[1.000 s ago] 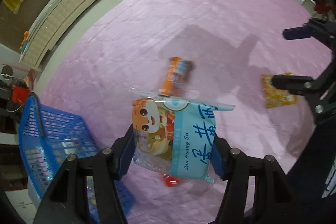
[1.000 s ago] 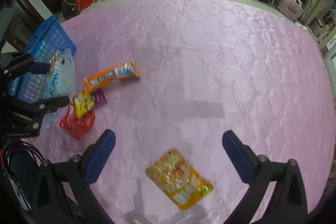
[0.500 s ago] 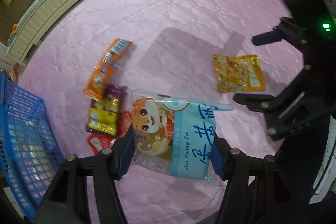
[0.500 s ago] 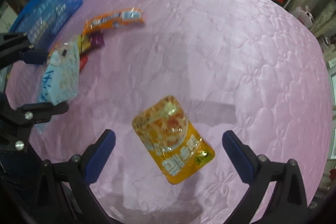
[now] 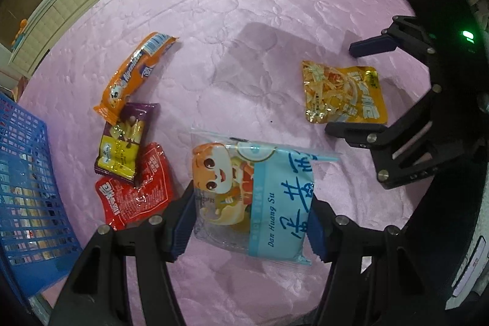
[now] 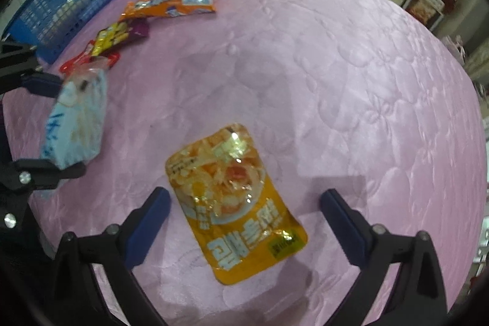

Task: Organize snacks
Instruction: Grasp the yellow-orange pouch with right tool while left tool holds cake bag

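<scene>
At the far left stood the blue basket [image 5: 27,188], and beside it lay the orange packet [image 5: 134,75], purple packet [image 5: 125,139] and red packet [image 5: 137,188], overlapping on the pink cloth [image 5: 244,5]. My left claw [image 5: 250,216] was clenched on the light-blue snack bag [image 5: 259,194]. To the right, my right claw [image 6: 244,222], its jaws just closing a little, stood released astride the yellow pouch [image 6: 232,197].
</scene>
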